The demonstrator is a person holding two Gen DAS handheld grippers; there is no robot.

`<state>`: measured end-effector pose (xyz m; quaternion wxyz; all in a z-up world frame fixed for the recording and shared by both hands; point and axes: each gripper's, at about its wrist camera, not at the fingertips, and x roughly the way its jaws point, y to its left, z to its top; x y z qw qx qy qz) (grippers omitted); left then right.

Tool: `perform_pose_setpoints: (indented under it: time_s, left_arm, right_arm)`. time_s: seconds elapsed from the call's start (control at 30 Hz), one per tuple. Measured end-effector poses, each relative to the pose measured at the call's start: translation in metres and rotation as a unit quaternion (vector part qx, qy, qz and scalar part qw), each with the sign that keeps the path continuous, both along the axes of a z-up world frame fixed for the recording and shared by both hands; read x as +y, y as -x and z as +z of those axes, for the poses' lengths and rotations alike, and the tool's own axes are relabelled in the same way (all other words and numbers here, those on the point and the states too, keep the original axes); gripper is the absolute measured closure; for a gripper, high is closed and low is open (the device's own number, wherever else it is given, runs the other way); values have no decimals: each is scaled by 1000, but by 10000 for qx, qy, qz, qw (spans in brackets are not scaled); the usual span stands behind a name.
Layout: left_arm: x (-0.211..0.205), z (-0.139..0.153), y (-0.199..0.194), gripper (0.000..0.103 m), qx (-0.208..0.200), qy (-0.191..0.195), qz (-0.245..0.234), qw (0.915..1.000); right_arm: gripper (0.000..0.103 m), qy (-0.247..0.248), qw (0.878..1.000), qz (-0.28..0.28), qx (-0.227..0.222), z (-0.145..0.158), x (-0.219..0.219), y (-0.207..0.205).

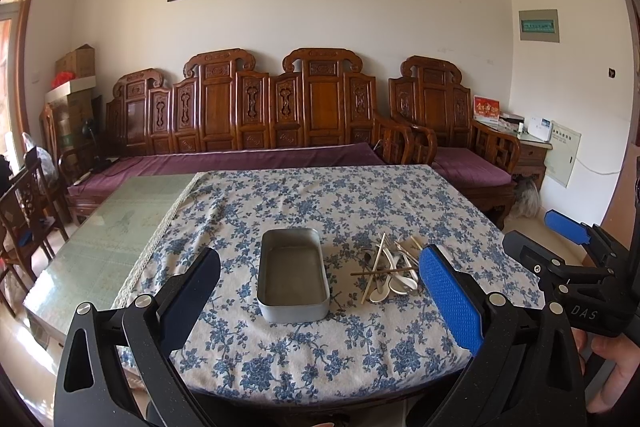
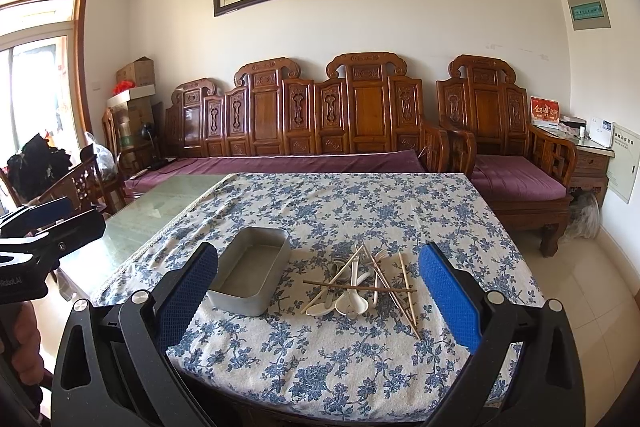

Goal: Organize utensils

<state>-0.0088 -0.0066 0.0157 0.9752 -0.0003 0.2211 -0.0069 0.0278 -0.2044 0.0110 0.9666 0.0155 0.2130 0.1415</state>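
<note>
An empty grey metal tin (image 1: 293,275) (image 2: 250,277) sits on the blue-flowered tablecloth (image 1: 320,359). To its right lies a pile of utensils (image 1: 391,269) (image 2: 360,285): white spoons, wooden chopsticks and metal forks, crossed over each other. My left gripper (image 1: 320,297) is open and empty, held above the table's near edge in front of the tin. My right gripper (image 2: 320,299) is open and empty, above the near edge in front of the pile. It also shows at the right of the left wrist view (image 1: 568,239).
The cloth covers the right part of a glass-topped table (image 1: 100,247). A carved wooden sofa (image 1: 256,115) with purple cushions stands behind it, an armchair (image 2: 504,143) at the right. Wooden chairs (image 1: 24,211) stand at the left.
</note>
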Motion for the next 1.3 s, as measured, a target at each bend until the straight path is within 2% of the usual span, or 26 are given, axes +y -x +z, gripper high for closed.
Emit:
perform_pose_setpoints:
  time_s: [0.4,0.87,1.3]
  left_arm:
    - [-1,-4,-1,6,37,-9,-23,10000]
    - [2,-45,-37,6,669,-106,-176,9975]
    - [-1,-87,-83,6,1174,-48,-542,9916]
  right_arm:
    - [3,-6,10000,15,14,10,2,5]
    - [6,91,9993,-31,368,-28,-22,-28]
    - [22,277,9961,144,826,-70,-41,-87]
